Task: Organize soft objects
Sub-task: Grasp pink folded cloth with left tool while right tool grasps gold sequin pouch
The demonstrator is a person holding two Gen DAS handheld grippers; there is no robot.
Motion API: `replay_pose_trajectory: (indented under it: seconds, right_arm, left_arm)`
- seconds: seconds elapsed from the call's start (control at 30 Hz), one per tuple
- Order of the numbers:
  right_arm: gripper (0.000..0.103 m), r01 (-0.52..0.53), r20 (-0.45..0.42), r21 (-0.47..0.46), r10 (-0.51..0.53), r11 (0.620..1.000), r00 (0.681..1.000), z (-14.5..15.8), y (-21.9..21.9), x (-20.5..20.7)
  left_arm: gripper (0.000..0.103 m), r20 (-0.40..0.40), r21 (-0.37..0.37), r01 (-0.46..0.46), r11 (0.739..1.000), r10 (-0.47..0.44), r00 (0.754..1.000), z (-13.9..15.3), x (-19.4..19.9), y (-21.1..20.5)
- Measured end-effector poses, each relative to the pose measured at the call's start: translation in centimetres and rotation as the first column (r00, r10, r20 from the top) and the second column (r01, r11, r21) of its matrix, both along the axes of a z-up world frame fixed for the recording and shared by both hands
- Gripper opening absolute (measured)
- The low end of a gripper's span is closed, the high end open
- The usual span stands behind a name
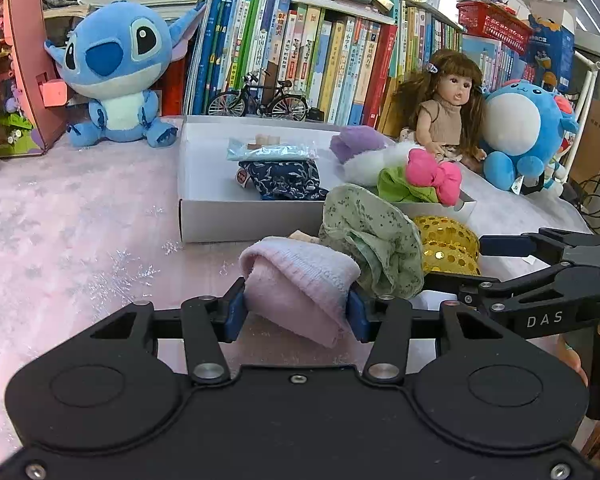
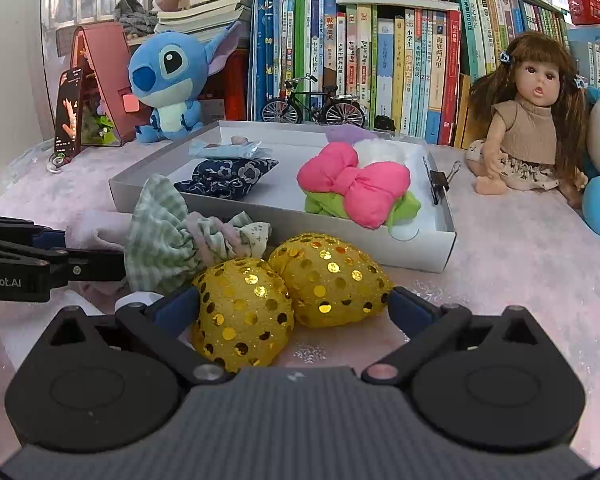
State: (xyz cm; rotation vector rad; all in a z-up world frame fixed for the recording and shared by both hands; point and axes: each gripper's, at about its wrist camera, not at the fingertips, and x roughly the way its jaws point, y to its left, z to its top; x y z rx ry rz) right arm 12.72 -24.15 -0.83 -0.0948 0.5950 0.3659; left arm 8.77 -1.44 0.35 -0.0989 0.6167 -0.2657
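Left gripper: fingers clamped on the rolled pink towel, long axis running away from them, near the bench's front edge.
Right gripper: fingers spread around the gold sequin bow, not squeezing.
White box: directly beyond both; pink bow already inside.

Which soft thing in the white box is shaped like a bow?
The pink one, lying on green cloth near the box's right side. The dark blue flowery pouch is flat.
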Motion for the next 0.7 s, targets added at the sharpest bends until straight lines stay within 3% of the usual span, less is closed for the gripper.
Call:
replay_pose_trajectory:
  seconds: [0.47,0.7]
  right_arm:
    - [0.103,0.020,-0.010,0.012,-0.020,1.000,1.000,-0.3,0.7,1.5]
    - [0.076,0.002,-0.002,0.018,-0.002,1.000,1.000,0.1,0.8,0.6]
  left_arm:
    - [0.048,0.009,0.011,-0.029,1.000,0.029,1.000,0.0,-0.2,-0.2]
    - [0.048,0.020,0.005,-0.054,0.999,0.054,0.998,0.3,-0.2,0.3]
